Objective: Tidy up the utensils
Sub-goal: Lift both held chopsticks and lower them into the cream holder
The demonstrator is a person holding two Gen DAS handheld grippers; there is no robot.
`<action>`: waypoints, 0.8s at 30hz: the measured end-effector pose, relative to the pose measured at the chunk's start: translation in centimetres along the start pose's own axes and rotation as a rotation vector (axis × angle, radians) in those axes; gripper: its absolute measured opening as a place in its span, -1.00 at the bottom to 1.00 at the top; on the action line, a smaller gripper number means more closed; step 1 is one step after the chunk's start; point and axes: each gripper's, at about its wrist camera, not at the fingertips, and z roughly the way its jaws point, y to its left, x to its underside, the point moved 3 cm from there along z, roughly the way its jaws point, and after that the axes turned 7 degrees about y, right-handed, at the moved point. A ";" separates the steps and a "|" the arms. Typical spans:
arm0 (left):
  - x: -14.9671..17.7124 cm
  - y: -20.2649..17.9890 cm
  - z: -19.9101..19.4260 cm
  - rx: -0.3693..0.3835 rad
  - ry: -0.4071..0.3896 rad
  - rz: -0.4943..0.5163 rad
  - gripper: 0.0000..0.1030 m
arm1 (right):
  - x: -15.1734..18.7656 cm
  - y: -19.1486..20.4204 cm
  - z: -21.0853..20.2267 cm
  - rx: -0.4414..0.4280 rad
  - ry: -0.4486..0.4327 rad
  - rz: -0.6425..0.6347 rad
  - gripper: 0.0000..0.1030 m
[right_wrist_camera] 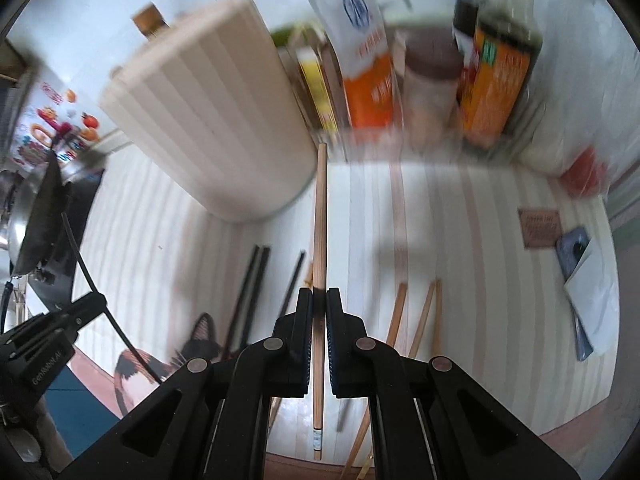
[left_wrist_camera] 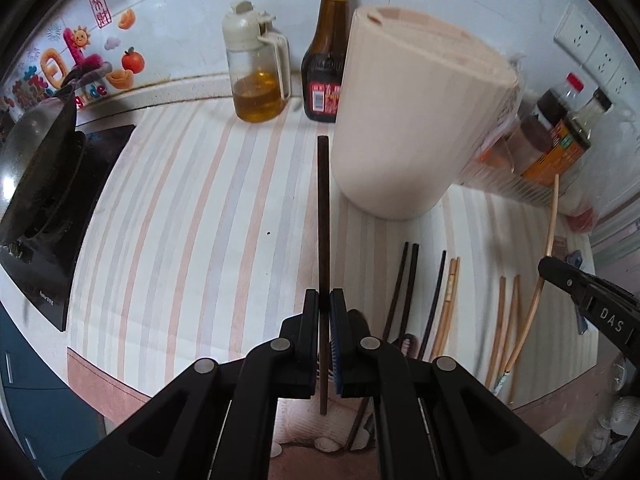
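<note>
Here, from the left wrist, the left claw [left_wrist_camera: 324,300] points forward over the striped surface [left_wrist_camera: 180,220], its jaws pinched tight on a dark chopstick [left_wrist_camera: 323,208]. The stick is slim, straight and dark brown, running up between the pads toward a tall cream holder [left_wrist_camera: 416,120] with ribbed sides that stands just ahead and to the right. More chopsticks lie loose on the cloth at the right: a dark pair [left_wrist_camera: 404,284] and several pale bamboo ones [left_wrist_camera: 448,304]. Further right, the right claw [left_wrist_camera: 560,276] reaches in from the edge, gripping a light chopstick [left_wrist_camera: 550,232] that bows upward. A glass oil jug [left_wrist_camera: 256,76] and a brown sauce bottle [left_wrist_camera: 330,52] stand by the wall.

From the right wrist, blurred, the right claw [right_wrist_camera: 319,300] is closed on the light chopstick [right_wrist_camera: 320,216], a smooth round wooden stick aimed at the base of the cream holder [right_wrist_camera: 208,112]. Pale sticks [right_wrist_camera: 424,312] rest on the cloth nearby. The left claw [right_wrist_camera: 86,304] shows at the left edge, holding the dark chopstick [right_wrist_camera: 80,256].
</note>
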 end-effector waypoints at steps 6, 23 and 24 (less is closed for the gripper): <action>-0.6 0.2 -2.9 0.011 -0.069 -0.007 -0.94 | -1.6 1.1 -2.6 -0.022 -0.089 -0.024 -0.87; -10.2 -0.1 -19.5 0.069 -0.456 0.007 -0.94 | -13.0 5.5 -18.0 -0.136 -0.443 -0.065 -0.87; -11.2 -0.3 -20.0 0.065 -0.475 0.011 -0.94 | -14.2 5.9 -18.8 -0.138 -0.464 -0.064 -0.87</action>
